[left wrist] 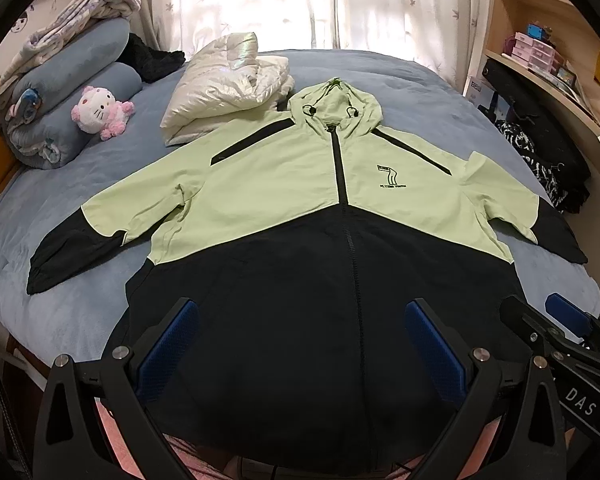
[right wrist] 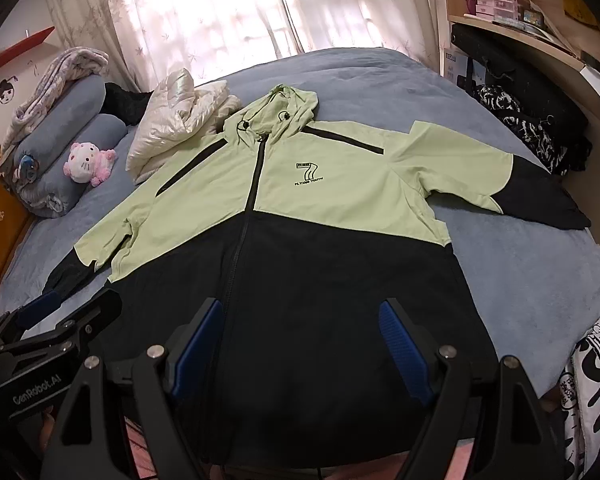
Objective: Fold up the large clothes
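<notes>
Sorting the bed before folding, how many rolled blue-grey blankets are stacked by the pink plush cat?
2: one rolled blue-grey blanket on top under a crumpled floral throw, the second below, beside the cat. More may hide behind.

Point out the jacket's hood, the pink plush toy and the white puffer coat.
hood (left wrist: 336,102): left wrist view, its green front.
pink plush toy (left wrist: 98,110): left wrist view, its face.
white puffer coat (right wrist: 168,124): right wrist view, its shiny top.

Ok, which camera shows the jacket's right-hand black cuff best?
The right wrist view: the black cuff lies fully visible on the blue bedspread. In the left wrist view, that cuff sits squeezed at the distorted edge.
</notes>
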A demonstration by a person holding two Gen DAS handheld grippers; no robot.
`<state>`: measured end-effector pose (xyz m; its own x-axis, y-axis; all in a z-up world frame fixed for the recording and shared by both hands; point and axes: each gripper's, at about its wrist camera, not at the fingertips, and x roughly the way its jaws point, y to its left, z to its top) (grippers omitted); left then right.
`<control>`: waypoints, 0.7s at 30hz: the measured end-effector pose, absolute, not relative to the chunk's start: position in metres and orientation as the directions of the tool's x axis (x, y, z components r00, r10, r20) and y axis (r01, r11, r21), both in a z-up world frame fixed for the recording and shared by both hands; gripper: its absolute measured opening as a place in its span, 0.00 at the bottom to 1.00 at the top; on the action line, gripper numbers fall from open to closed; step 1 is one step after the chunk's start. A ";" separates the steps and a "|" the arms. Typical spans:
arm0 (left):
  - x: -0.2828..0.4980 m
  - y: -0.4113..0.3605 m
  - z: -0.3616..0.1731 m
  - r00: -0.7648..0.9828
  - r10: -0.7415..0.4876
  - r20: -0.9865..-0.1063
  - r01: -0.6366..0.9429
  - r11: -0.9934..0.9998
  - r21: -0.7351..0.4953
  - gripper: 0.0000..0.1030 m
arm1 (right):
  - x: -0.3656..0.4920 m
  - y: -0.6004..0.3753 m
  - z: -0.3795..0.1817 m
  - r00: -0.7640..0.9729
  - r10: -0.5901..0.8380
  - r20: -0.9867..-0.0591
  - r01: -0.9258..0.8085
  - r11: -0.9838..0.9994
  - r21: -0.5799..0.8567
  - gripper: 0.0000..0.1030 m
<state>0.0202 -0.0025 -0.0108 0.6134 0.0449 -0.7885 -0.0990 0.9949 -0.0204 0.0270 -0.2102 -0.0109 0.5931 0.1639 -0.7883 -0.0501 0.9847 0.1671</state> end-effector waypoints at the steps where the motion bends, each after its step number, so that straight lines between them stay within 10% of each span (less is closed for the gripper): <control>1: 0.021 -0.004 -0.011 0.611 0.047 -0.790 -0.101 0.995 -0.019 0.99 | 0.027 -0.211 -0.011 0.593 0.166 -0.788 -0.050 0.984 0.169 0.79; 21: 0.042 -0.019 -0.006 0.597 0.033 -0.802 -0.087 0.996 -0.024 0.99 | 0.039 -0.239 -0.007 0.632 0.198 -0.749 -0.019 0.970 0.241 0.79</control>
<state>0.0425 -0.0189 -0.0056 0.5968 0.0325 -0.8017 -0.0868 0.9959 -0.0242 0.0393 -0.2391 -0.0069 0.6320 0.1979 -0.7493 -0.0187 0.9705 0.2405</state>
